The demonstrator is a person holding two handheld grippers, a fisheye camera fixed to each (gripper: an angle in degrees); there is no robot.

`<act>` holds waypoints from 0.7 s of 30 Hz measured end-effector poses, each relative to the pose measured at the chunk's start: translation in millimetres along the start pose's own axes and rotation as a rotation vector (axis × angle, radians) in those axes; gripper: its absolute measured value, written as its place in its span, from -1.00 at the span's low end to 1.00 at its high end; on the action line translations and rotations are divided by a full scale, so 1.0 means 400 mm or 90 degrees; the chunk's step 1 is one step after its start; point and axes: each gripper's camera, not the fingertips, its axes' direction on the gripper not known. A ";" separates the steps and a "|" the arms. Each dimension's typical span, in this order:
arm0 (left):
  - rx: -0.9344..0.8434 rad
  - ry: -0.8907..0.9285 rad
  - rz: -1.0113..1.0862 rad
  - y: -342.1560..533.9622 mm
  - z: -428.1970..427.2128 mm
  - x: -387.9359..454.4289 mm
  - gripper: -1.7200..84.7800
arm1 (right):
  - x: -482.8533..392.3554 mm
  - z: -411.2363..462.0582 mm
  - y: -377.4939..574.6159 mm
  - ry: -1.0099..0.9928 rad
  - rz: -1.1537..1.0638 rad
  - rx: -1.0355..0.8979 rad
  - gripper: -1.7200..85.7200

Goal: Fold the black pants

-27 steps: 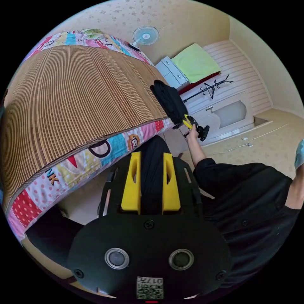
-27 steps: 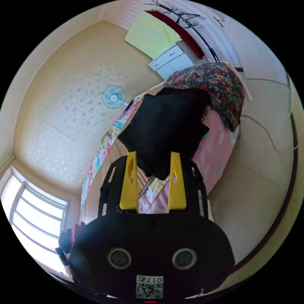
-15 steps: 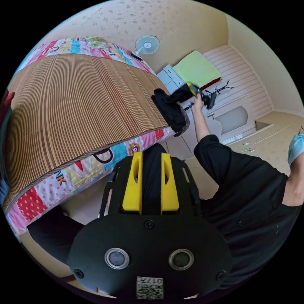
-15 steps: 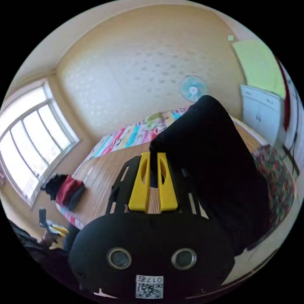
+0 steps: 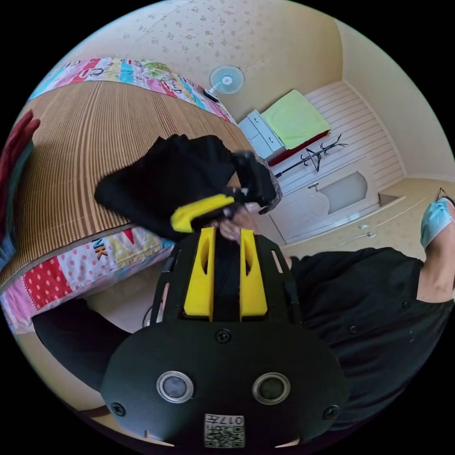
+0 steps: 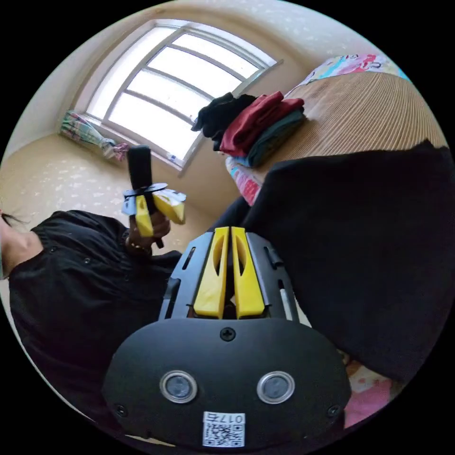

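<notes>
Bedroom, bed topped with a bamboo mat (image 5: 95, 142). In the left gripper view we see the black pants (image 5: 166, 185) lifted over the mat's edge, the right gripper (image 5: 199, 213) beside them, blurred. Left gripper (image 5: 226, 237) jaws stand apart, holding nothing. In the right gripper view, right gripper (image 6: 230, 234) jaws sit together; whether cloth is pinched, we cannot tell.
</notes>
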 end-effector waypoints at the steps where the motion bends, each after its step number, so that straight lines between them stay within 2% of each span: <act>1: 0.007 0.004 -0.010 0.010 -0.009 -0.017 -0.77 | -0.005 0.020 0.043 -0.072 0.019 0.032 -0.93; 2: 0.011 0.005 -0.015 0.015 -0.013 -0.025 -0.77 | 0.002 0.002 0.090 -0.120 0.055 0.090 -0.93; 4: 0.019 -0.004 -0.028 0.031 -0.019 -0.048 -0.77 | 0.016 -0.088 0.169 -0.119 0.106 0.206 -0.92; 6: 0.025 -0.014 -0.031 0.040 -0.016 -0.055 -0.77 | 0.031 -0.214 0.243 -0.022 0.168 0.312 -0.90; 8: 0.030 -0.022 -0.030 0.048 -0.003 -0.055 -0.78 | 0.076 -0.388 0.319 0.133 0.291 0.419 -0.86; 11: 0.036 -0.021 -0.034 0.059 0.041 -0.056 -0.78 | 0.164 -0.575 0.369 0.272 0.390 0.540 -0.80; 14: 0.029 0.010 -0.043 0.063 0.102 -0.057 -0.78 | 0.262 -0.698 0.375 0.213 0.443 0.668 -0.79; 16: 0.027 0.019 -0.039 0.069 0.135 -0.044 -0.78 | 0.316 -0.729 0.340 0.189 0.465 0.672 -0.79; 21: 0.041 -0.030 -0.031 0.092 0.149 -0.014 -0.77 | 0.401 -0.700 0.245 0.200 0.559 0.590 -0.83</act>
